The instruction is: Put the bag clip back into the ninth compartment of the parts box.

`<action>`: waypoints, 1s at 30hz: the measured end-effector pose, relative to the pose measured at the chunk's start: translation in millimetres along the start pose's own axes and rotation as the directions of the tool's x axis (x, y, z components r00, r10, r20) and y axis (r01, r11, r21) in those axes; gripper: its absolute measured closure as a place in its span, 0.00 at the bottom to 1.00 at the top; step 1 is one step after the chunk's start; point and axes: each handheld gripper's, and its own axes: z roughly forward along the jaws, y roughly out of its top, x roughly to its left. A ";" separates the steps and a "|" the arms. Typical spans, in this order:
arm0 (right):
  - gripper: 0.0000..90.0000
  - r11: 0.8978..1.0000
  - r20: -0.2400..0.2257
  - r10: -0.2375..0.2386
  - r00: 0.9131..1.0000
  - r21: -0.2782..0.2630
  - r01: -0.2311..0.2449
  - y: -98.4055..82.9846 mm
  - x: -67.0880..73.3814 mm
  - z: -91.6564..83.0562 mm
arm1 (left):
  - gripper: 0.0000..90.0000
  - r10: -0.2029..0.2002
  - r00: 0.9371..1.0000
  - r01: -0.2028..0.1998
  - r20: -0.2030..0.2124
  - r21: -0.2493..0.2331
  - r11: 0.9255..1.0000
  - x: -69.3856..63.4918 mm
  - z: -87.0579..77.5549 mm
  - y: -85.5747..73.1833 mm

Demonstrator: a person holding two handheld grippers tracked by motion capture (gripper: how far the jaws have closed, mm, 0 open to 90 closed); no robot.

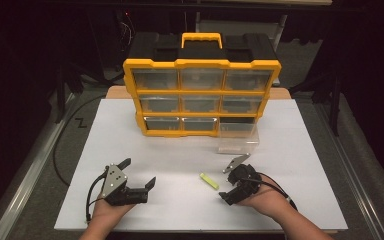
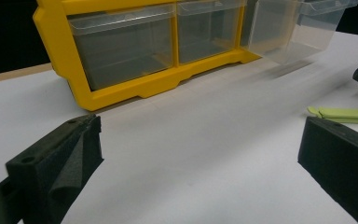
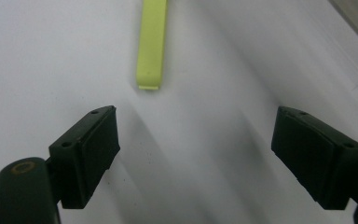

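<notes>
two grippers rest spread and empty; left gripper [image 1: 139, 176], right gripper [image 1: 233, 176]; the small flat lime-green plastic strip [image 1: 209, 181] lies between them on the white table [image 1: 300, 165]; likely light, stiff, slippery; pinch its long edges midway.

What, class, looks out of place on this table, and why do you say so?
One clear drawer at the bottom right of the yellow organizer sticks out onto the white board, while the other drawers sit flush. A small green strip lies loose on the board between the two open grippers. Nothing looks spilled or broken.
</notes>
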 end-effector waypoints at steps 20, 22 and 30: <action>0.61 0.998 -0.094 -0.052 0.994 0.022 0.054 35.6 5.7 9.4 | 0.00 0.003 1.000 -0.003 0.004 -0.007 1.000 0.4 -0.6 0.4; 0.64 0.998 -0.105 -0.047 0.993 0.030 0.051 38.3 4.7 10.3 | 0.00 0.004 1.000 -0.004 0.005 -0.008 1.000 0.3 -0.8 0.4; 0.71 0.996 -0.102 -0.062 0.993 0.054 0.067 48.0 8.0 14.1 | 0.00 0.007 1.000 -0.007 0.008 -0.010 1.000 0.3 -0.7 0.6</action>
